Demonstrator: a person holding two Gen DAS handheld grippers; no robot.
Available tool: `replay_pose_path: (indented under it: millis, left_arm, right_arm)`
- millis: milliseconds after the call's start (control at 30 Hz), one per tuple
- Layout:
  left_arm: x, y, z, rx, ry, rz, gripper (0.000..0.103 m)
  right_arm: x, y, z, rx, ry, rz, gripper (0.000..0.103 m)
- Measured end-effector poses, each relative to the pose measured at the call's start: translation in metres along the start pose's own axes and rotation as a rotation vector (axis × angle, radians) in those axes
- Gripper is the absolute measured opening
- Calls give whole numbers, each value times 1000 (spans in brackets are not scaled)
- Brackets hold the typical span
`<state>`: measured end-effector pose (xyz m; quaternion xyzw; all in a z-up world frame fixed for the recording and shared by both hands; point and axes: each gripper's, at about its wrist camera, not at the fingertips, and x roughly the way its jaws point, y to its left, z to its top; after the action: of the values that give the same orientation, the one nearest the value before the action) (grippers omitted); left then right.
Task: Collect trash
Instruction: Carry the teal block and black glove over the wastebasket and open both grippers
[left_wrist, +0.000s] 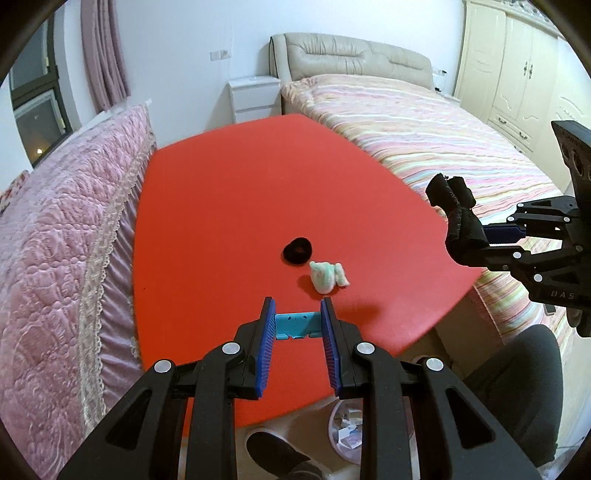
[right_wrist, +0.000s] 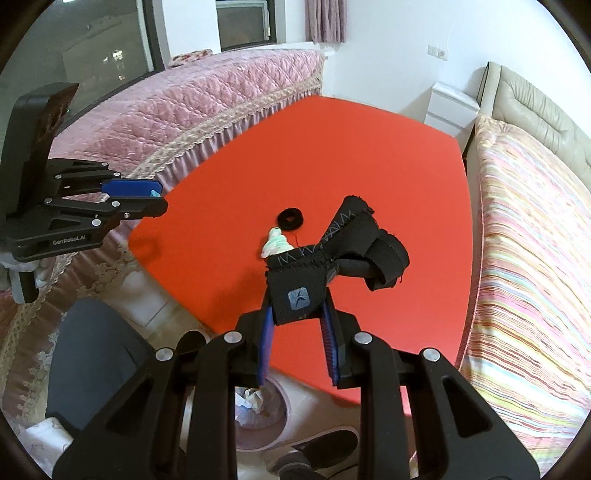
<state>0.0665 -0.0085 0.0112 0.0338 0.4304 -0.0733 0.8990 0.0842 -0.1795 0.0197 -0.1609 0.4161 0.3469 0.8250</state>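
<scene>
Above the red worktop (left_wrist: 221, 206), my left tongs (left_wrist: 298, 318) clamp a small turquoise plastic piece (left_wrist: 297, 322); my right tongs (right_wrist: 298, 309) grip a black fabric strap (right_wrist: 332, 251). On the worktop lie a black ring (left_wrist: 297, 250) and, just beside it, a crumpled pale-green tissue (left_wrist: 327, 276).

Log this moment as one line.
left tongs: shut on small turquoise plastic piece | right tongs: shut on black fabric strap | red table: black ring, crumpled tissue

Striped bed (left_wrist: 424, 133), white nightstand (left_wrist: 255, 98), pink curtain (left_wrist: 105, 51)
</scene>
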Motion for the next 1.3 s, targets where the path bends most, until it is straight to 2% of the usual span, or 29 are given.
replay_pose_path:
  millis: [267, 533, 933, 1300]
  left_arm:
    - [-34, -13, -16, 10, -53, -35, 24]
    - [-50, -35, -39, 32, -47, -66, 24]
    - [-50, -57, -76, 43, 11, -117, 24]
    - [-31, -73, -103, 38, 83, -168, 24]
  right_arm:
    - [-33, 16, -28, -13, -29, 29, 23]
    - [-56, 34, -54, -21, -37, 70, 23]
    - [-53, 54, -94, -12, 29, 124, 23]
    - [-40, 62, -123, 10, 94, 161, 23]
